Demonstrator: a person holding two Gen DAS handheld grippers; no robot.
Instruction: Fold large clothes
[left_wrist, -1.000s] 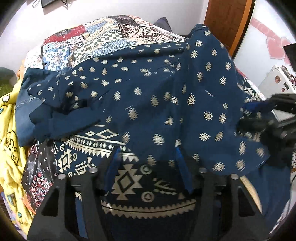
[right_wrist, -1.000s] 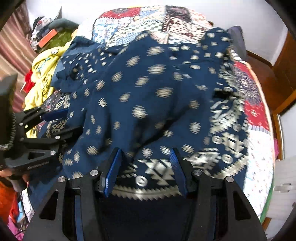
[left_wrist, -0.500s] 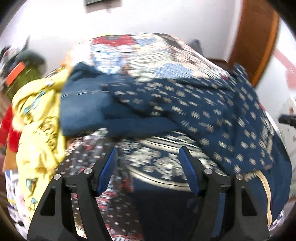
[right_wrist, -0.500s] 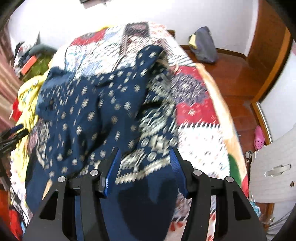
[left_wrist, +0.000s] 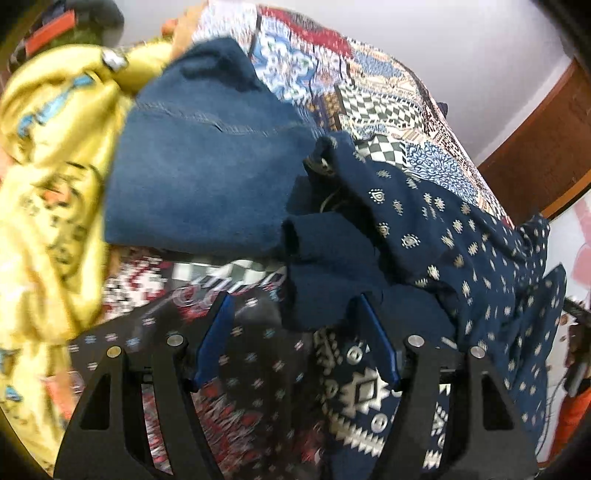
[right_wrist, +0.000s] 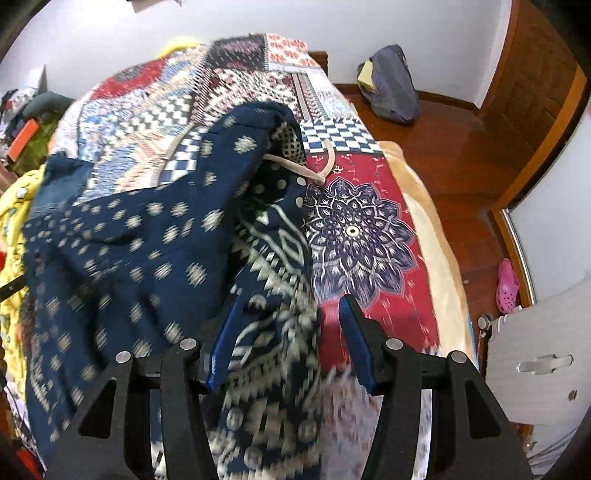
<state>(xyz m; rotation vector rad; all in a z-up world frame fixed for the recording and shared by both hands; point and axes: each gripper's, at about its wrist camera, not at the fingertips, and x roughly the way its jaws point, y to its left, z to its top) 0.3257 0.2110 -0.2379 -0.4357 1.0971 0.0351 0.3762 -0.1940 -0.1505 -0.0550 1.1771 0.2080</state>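
Observation:
A large navy garment with small cream motifs and a cream geometric border lies spread on the bed, in the left wrist view (left_wrist: 461, 240) and the right wrist view (right_wrist: 140, 251). My left gripper (left_wrist: 295, 332) is open and empty, over the garment's plain navy sleeve end (left_wrist: 332, 266). My right gripper (right_wrist: 288, 332) is open and empty, over the garment's patterned border (right_wrist: 273, 332) at its right side. A cream drawstring (right_wrist: 314, 170) trails from the garment's far end.
A patchwork quilt (right_wrist: 354, 229) covers the bed. Blue denim (left_wrist: 207, 166) and a yellow printed garment (left_wrist: 48, 177) lie at the left. A grey bag (right_wrist: 391, 85) and a pink shoe (right_wrist: 508, 280) are on the wooden floor right of the bed.
Both grippers have drawn apart: the left swung to the garment's left sleeve side by the denim, the right to its right edge. Both stay open and empty.

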